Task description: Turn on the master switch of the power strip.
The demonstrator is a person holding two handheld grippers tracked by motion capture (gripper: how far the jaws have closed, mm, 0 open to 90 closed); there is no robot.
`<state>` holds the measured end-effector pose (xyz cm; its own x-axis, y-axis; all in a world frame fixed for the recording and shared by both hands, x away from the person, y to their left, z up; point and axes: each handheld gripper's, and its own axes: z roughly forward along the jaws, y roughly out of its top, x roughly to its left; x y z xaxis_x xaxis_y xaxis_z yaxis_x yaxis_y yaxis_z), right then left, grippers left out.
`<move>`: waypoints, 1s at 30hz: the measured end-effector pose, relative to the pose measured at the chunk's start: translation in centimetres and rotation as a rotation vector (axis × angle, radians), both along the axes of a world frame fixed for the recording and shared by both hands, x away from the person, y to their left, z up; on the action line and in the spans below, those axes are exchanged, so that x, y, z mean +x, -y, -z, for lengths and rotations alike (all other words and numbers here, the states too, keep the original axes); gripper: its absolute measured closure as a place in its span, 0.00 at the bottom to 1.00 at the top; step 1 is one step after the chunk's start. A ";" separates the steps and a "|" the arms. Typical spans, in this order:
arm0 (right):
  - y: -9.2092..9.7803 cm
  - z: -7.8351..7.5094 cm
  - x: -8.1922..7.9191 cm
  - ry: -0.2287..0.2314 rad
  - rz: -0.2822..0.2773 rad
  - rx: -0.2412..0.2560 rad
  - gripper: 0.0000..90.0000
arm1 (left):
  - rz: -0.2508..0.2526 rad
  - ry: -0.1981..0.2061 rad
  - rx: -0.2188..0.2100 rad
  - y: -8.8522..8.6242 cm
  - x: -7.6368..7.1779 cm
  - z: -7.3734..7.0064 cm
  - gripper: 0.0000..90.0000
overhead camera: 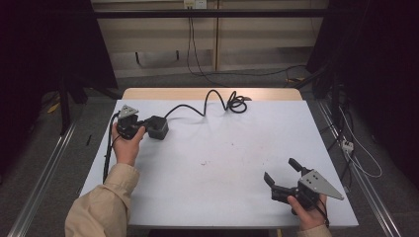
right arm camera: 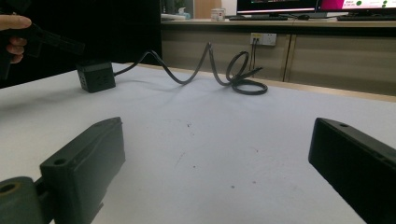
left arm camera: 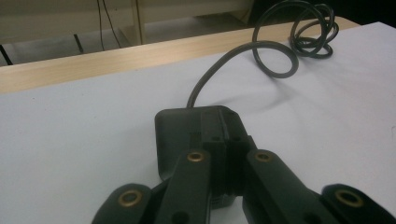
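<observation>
We hold the black cube (overhead camera: 157,127) at the desk's (overhead camera: 222,163) left edge in the left gripper (overhead camera: 141,127); the right gripper (overhead camera: 281,173), wide, is far away.

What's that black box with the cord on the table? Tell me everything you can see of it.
The black box is a small, matte, plastic-looking cube with rounded edges and small openings on one side. It sits flat on the white table, at its far left. The left gripper is shut on it, jaws pressing opposite sides. A thick black cord leaves its far side, arches up, and ends in a loose coil near the table's far wooden edge.
</observation>
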<state>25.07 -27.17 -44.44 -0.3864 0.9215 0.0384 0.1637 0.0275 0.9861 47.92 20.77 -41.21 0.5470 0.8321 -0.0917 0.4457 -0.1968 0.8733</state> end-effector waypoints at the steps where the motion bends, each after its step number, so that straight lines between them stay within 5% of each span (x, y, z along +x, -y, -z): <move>1: 0.0 0.0 0.0 0.000 0.000 0.001 0.03 | -0.008 -0.005 -0.003 0.1 0.0 0.0 1.00; 30: 0.0 -0.1 0.0 0.004 -0.003 0.003 0.03 | -0.021 -0.022 0.021 0.4 0.6 0.8 1.00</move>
<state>25.06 -27.20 -44.38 -0.3894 0.9202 0.0398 0.1594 0.0248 0.9869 48.55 20.37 -42.01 0.5274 0.8452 -0.0861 0.4691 -0.2052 0.8590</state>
